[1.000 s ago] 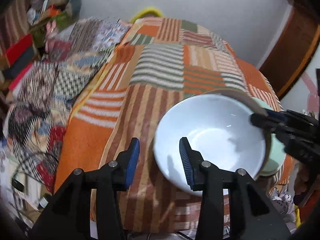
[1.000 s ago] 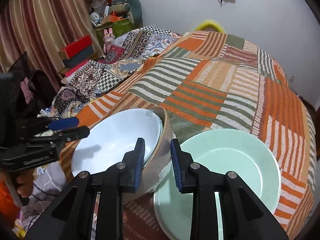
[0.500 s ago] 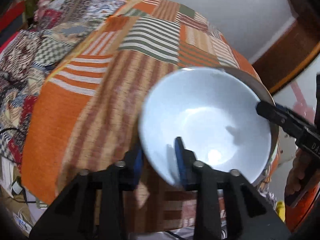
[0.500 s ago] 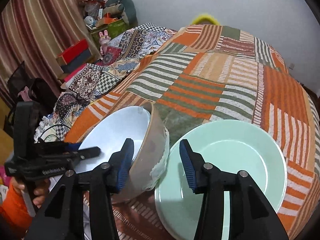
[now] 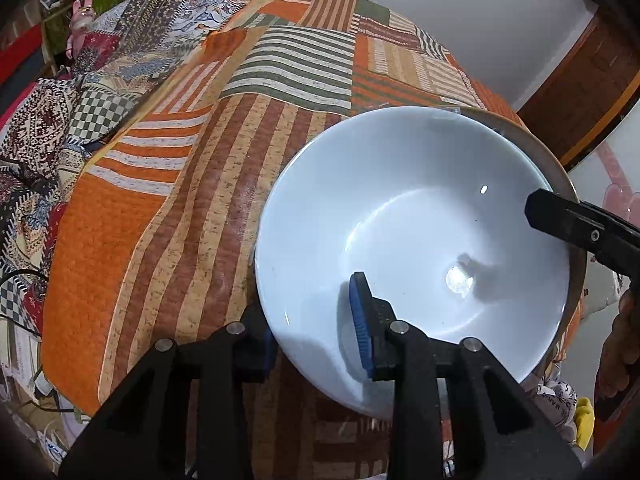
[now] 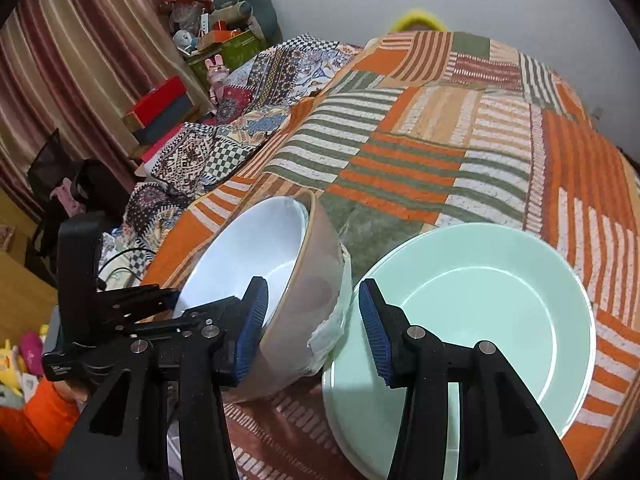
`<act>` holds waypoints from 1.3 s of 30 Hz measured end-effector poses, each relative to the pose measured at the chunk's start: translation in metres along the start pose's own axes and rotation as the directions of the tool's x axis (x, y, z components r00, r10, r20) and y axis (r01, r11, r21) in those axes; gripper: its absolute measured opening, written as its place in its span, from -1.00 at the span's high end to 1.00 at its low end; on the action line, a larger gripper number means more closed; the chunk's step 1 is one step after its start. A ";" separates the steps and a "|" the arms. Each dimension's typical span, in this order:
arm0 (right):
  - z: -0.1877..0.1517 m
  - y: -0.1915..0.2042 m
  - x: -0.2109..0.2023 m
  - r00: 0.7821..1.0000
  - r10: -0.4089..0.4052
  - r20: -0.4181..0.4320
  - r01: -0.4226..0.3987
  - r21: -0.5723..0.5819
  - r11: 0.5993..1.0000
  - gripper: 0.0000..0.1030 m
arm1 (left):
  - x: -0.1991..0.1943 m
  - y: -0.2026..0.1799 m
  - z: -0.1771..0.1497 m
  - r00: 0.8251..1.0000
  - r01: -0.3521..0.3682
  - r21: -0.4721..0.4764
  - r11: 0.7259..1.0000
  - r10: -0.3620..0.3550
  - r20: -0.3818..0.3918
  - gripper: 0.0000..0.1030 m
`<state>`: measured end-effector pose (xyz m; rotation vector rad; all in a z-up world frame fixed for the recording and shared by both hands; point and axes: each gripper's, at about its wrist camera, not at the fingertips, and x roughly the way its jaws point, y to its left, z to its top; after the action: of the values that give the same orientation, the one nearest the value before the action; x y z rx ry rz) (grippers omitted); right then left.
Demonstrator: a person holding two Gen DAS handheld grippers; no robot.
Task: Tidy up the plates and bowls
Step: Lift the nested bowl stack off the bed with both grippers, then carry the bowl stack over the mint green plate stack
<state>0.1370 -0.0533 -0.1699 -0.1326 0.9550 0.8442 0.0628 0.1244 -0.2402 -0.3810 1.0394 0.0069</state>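
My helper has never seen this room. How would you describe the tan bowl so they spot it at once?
On the striped patchwork quilt, look at the near edge, just left of the stacked pale green plates. The tan bowl sits tilted there with a white bowl nested inside it; it alone is brownish.

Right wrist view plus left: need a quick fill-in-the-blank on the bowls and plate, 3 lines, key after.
1. The white bowl sits nested inside a ____ bowl.
2. The plate beside the bowls is pale ____.
3. The left gripper straddles the white bowl's ____, one finger inside and one outside.

Missing words: beige; green; rim
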 end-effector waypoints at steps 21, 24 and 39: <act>0.018 0.017 0.050 0.994 0.042 -0.105 -0.044 -0.014 0.999 0.47 | -0.020 0.033 -0.014 1.000 -0.004 -0.055 0.998 0.006 0.021 0.38; 0.021 0.010 0.059 0.991 0.026 -0.135 -0.029 -0.019 0.999 0.57 | -0.027 0.030 -0.009 0.999 0.012 -0.048 0.999 -0.010 0.043 0.31; 0.007 0.004 0.041 0.994 -0.026 -0.108 0.020 -0.052 0.998 0.57 | -0.042 0.037 -0.013 0.996 0.083 -0.090 0.993 -0.080 0.037 0.19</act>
<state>0.1507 -0.0236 -0.1953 -0.2349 1.0329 0.8467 0.0235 0.1618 -0.2221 -0.5046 0.9925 -0.0121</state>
